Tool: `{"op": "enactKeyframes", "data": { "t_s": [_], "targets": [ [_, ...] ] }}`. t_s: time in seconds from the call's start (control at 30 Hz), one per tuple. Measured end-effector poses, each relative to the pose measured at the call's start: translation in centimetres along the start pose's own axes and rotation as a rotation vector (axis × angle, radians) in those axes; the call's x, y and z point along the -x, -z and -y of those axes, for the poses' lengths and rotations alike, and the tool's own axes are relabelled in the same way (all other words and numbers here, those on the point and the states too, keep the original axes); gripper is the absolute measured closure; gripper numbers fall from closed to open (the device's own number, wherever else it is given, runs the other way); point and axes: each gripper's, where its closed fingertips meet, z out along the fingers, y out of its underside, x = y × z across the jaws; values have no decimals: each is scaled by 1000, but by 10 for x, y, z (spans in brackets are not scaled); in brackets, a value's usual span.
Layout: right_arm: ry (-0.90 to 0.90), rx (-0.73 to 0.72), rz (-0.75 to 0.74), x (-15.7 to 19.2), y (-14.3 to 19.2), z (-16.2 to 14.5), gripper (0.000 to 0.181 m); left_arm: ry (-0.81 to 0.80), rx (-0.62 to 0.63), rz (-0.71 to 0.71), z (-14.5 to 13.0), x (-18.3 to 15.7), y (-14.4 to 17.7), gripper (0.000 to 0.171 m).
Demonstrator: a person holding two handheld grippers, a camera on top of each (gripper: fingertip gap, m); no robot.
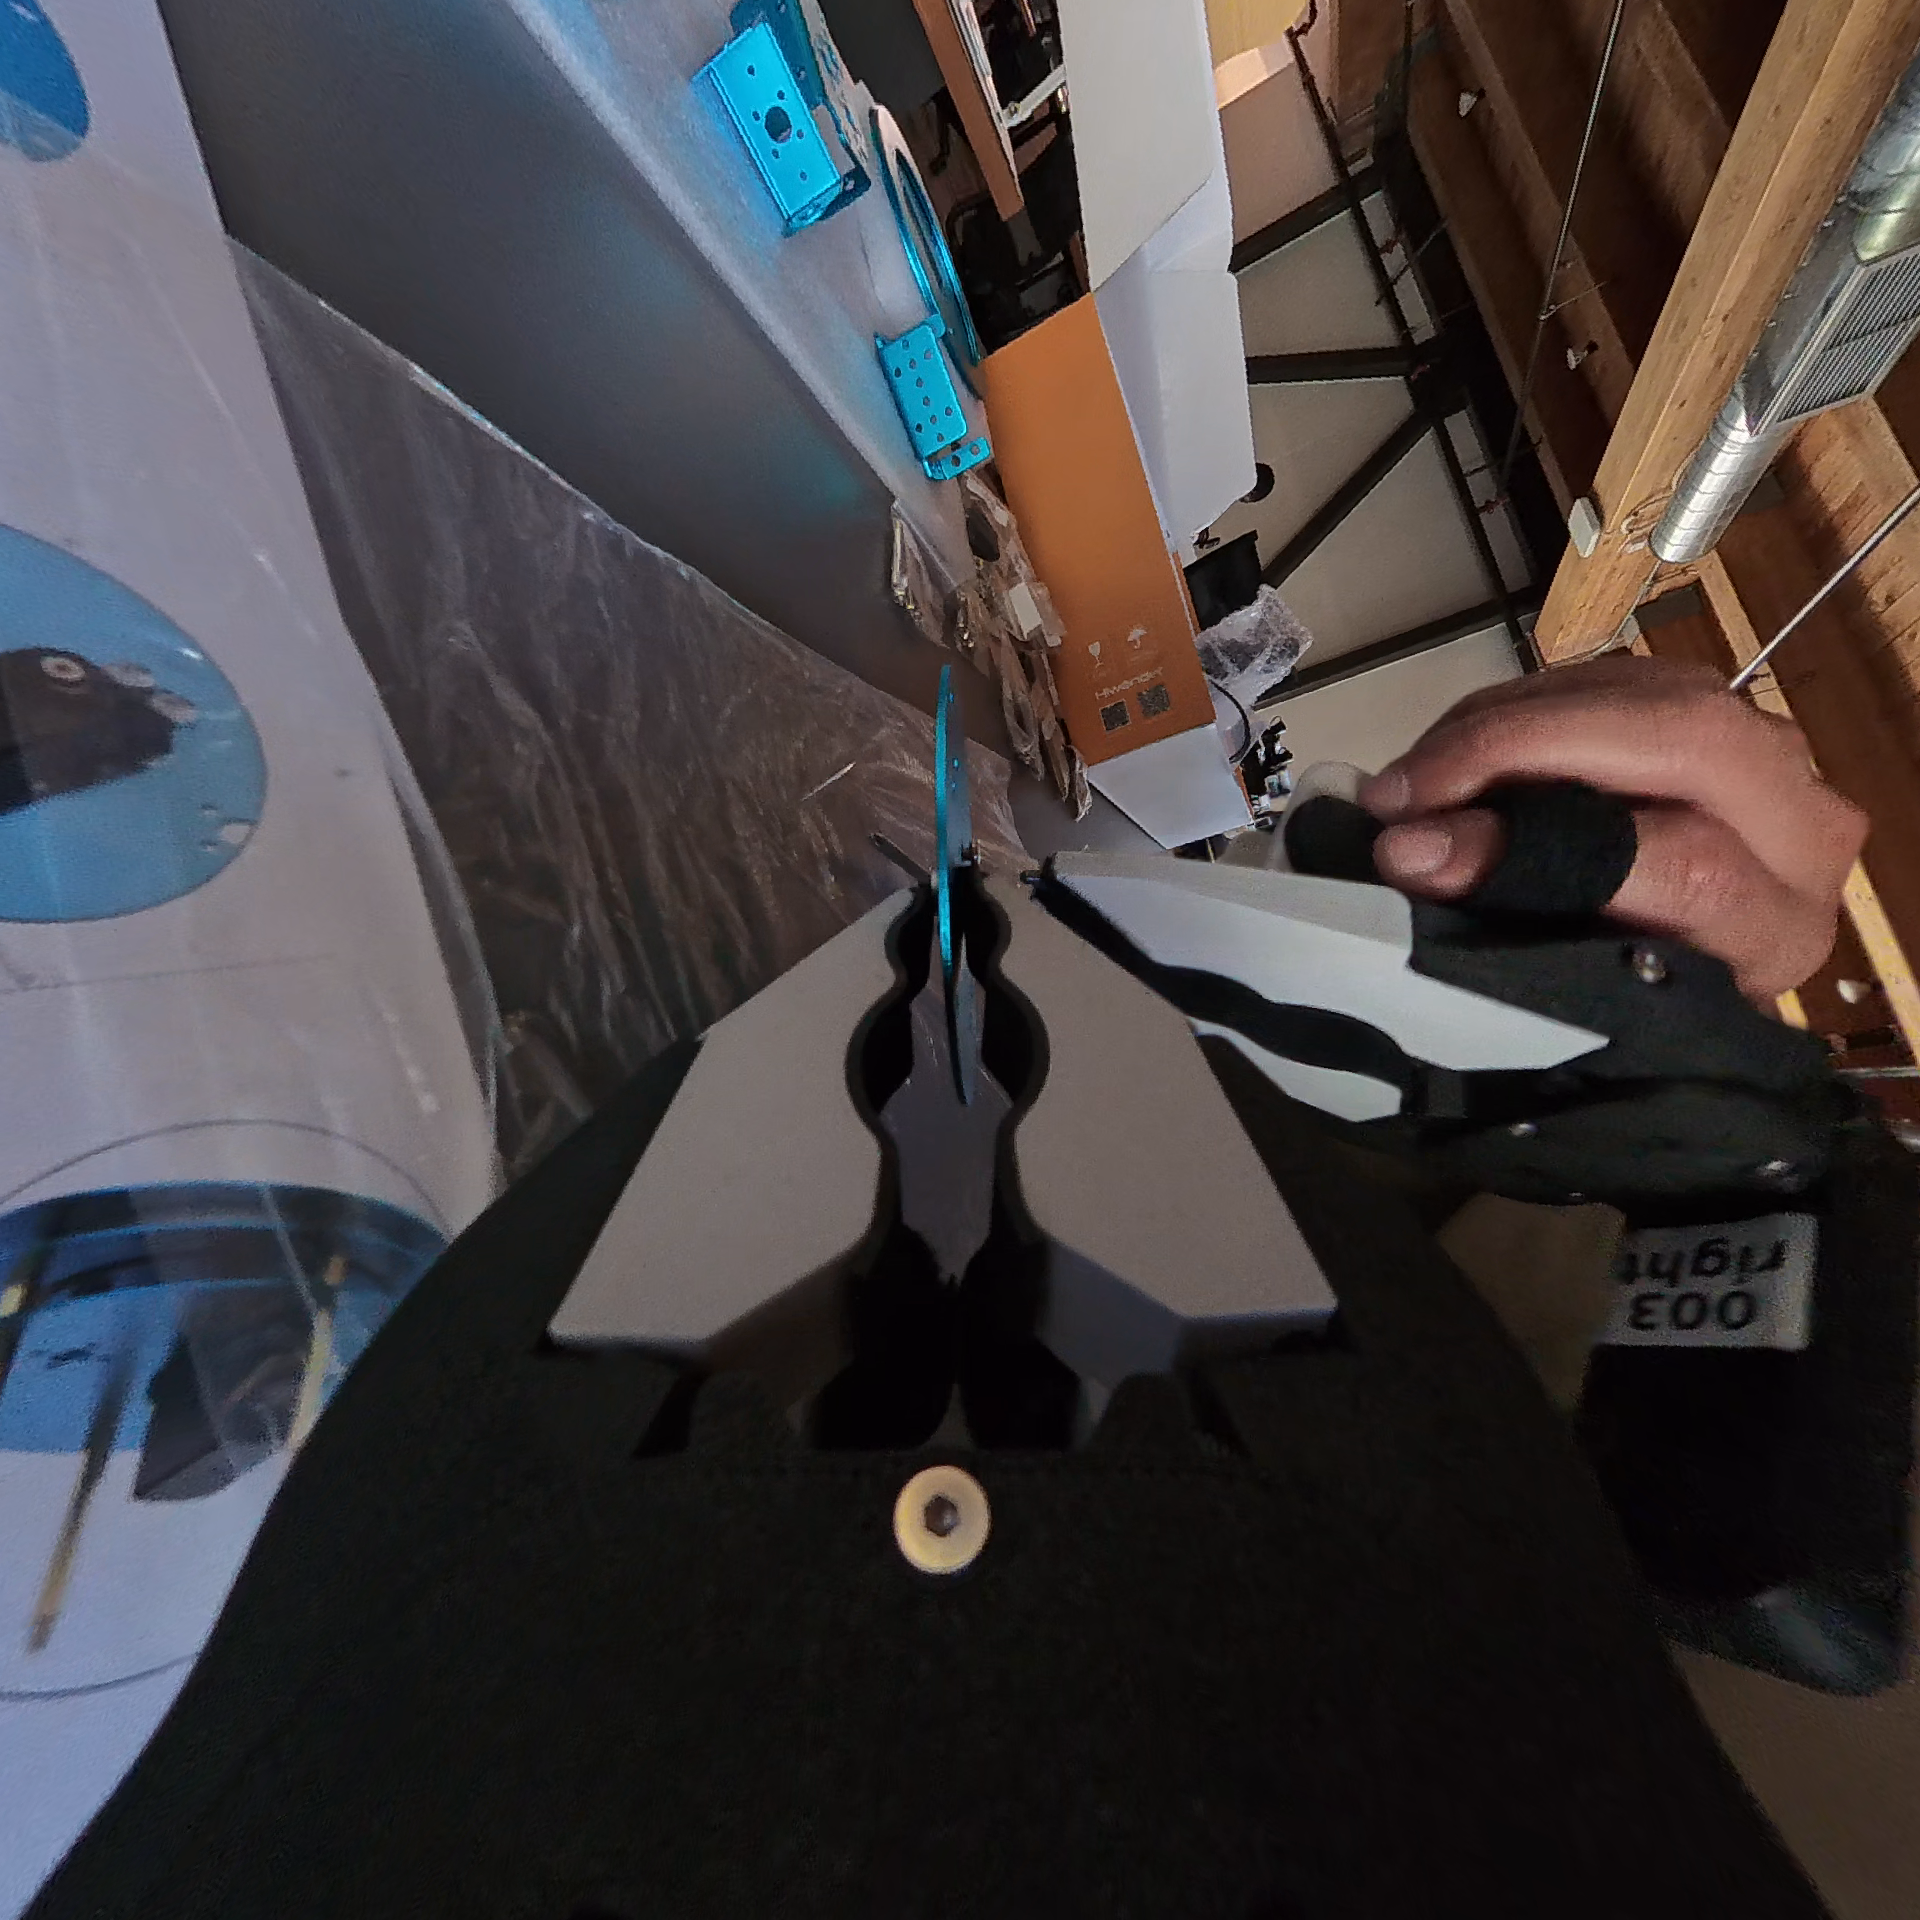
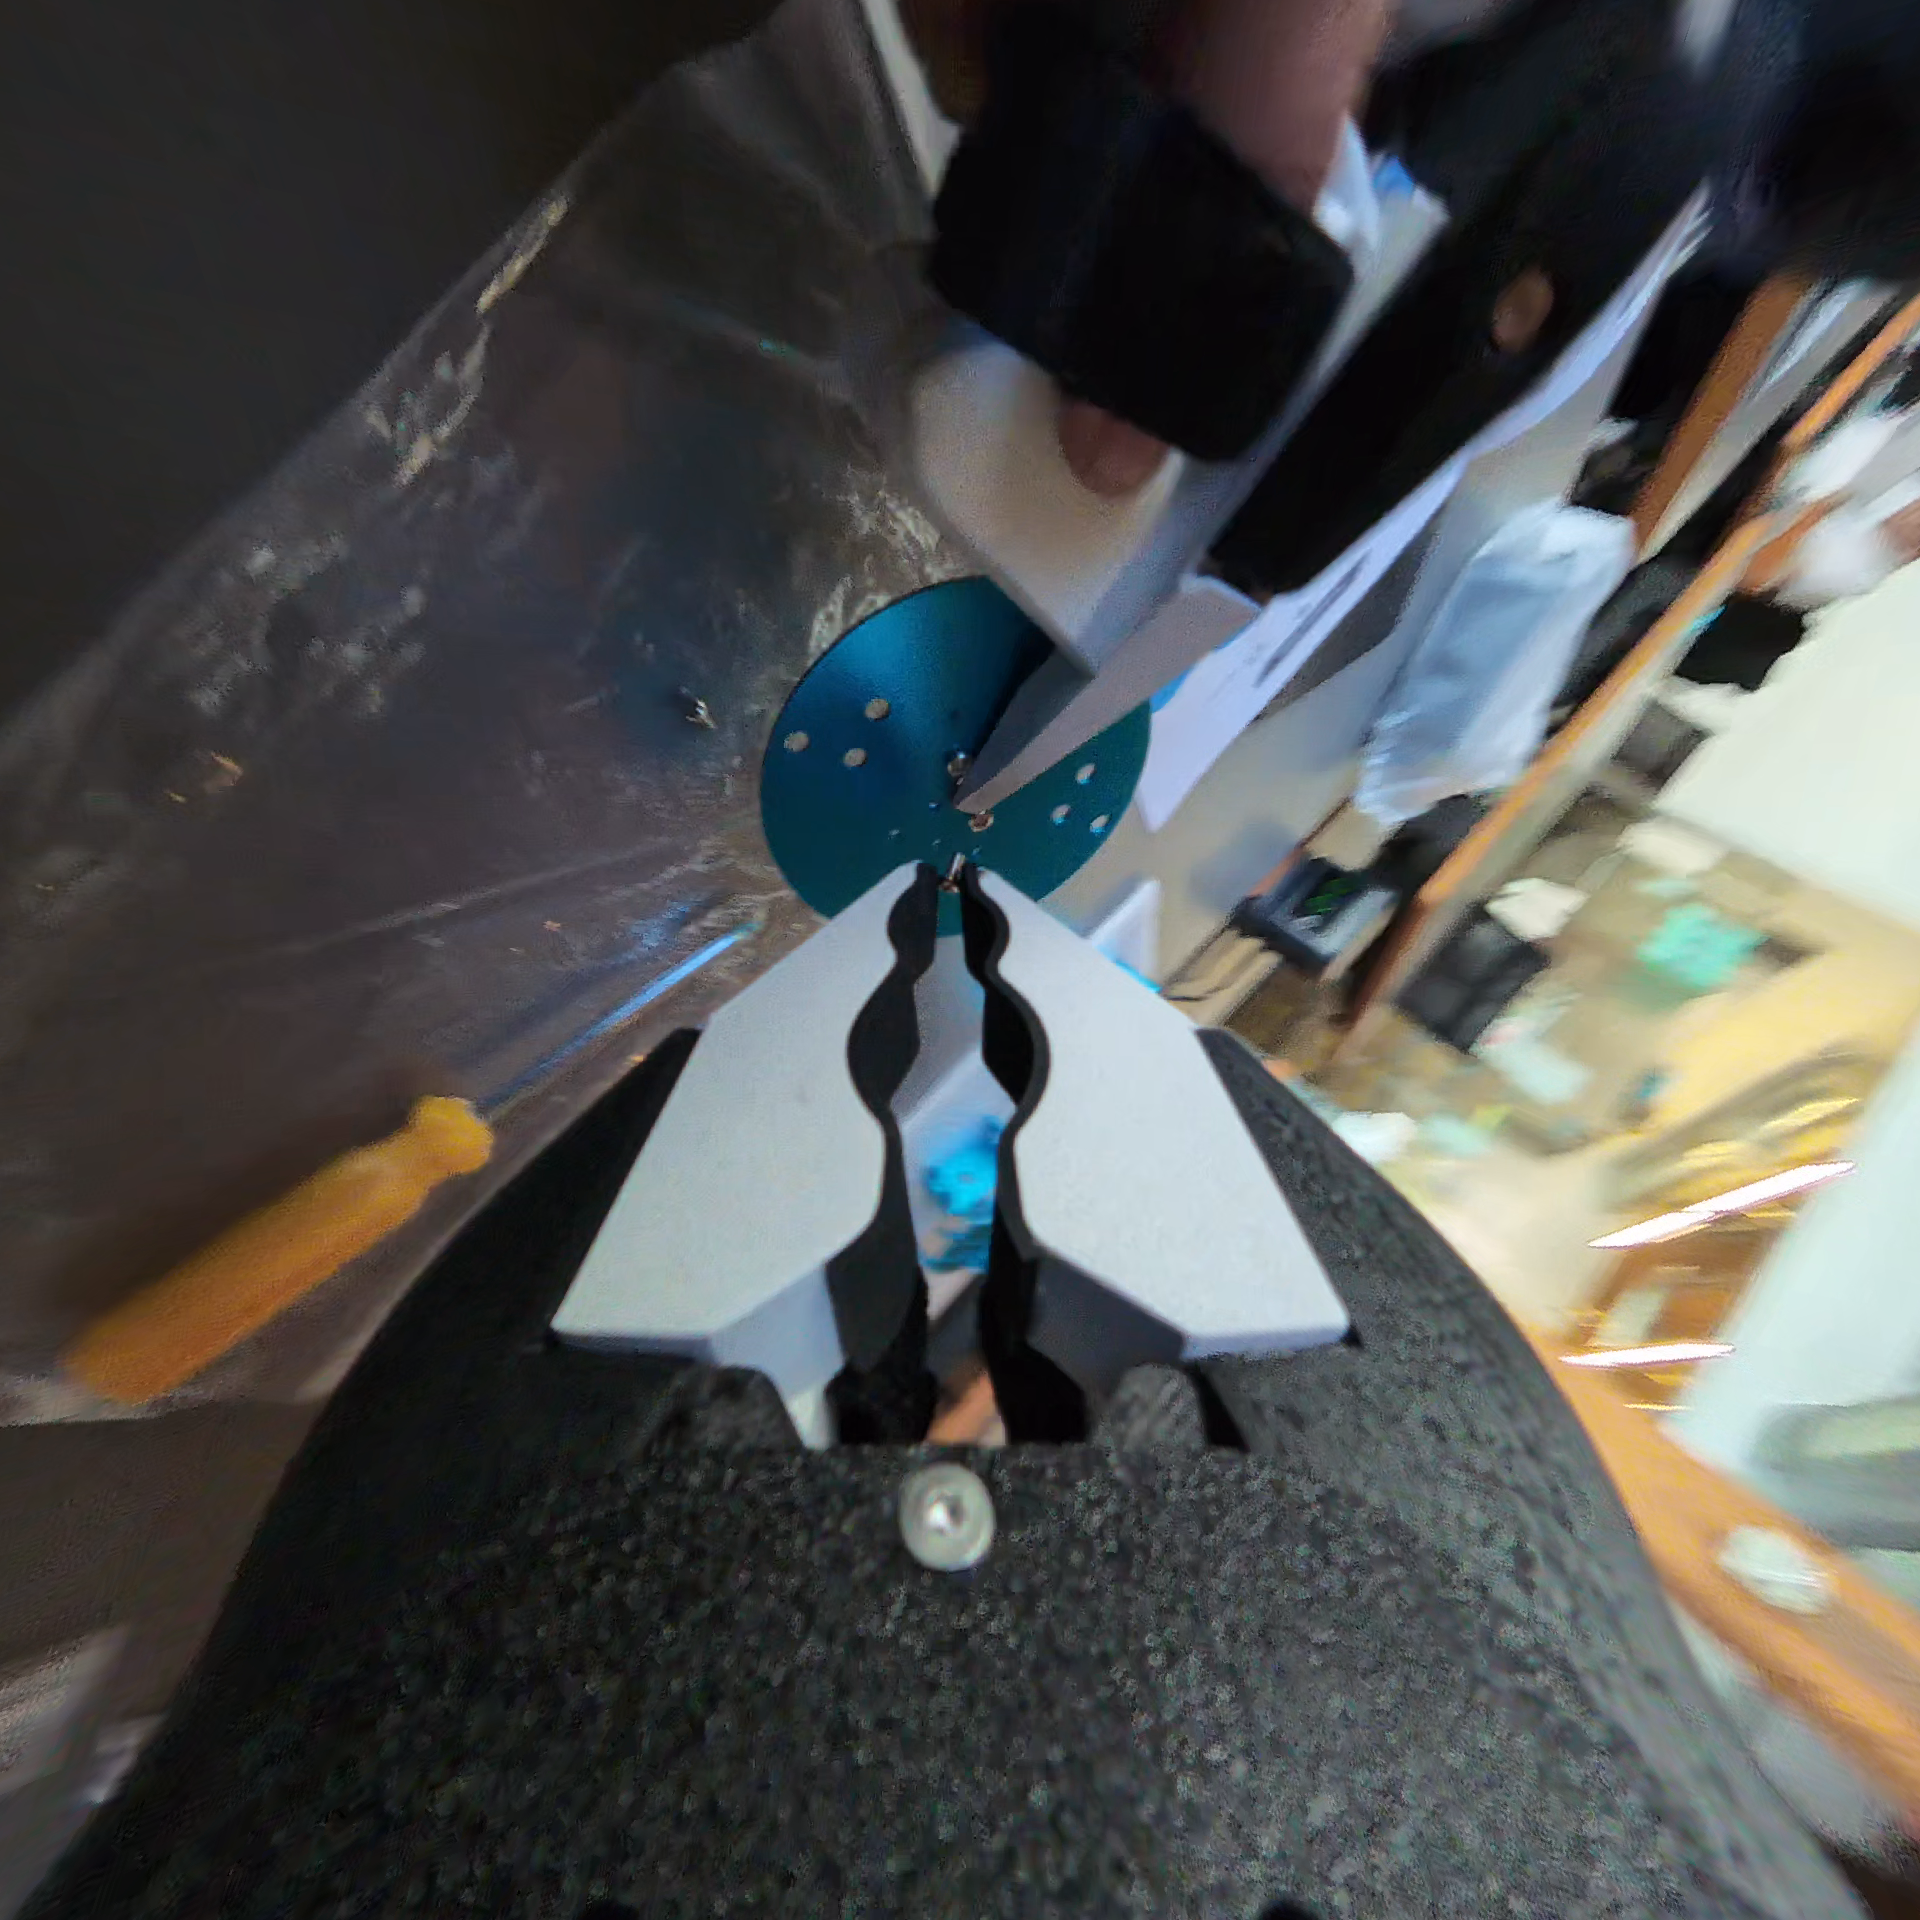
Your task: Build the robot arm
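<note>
While our left gripper [image 1: 951, 894] pinches the blue disc [image 1: 951, 831] edge-on to steady it, our right gripper [image 2: 943, 883] grips a tiny screw [image 2: 951, 881]. Both jaws are nearly closed. We hold the disc off the bench, by a plastic bag [image 1: 644, 727].

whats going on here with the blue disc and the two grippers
A person holds a gripper in each hand. The left gripper has its jaws shut on a thin blue disc drilled with small holes, gripping it edge-on above a clear plastic sheet. The right gripper pinches a tiny screw at its tips, right against the disc's face near the centre holes. An orange-handled screwdriver lies nearby, blurred.
</note>
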Motion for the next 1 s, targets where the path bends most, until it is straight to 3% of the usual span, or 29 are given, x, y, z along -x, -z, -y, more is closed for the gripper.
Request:
{"op": "enactKeyframes", "data": {
  "t_s": [0.1,0.27,0.53,1.0],
  "targets": [
    [196,39,-27,4,-4,1,178,29,6,-11,0,1,0,166],
    [335,92,-54,1,-10,-5,178,39,8,-19,0,1,1,166],
    [409,72,-65,-1,-10,9,178,48,11,-22,0,1,2,166],
    [445,108,8,3,-9,5,178,23,25,-6,-3,1,0,166]
  ]
}}
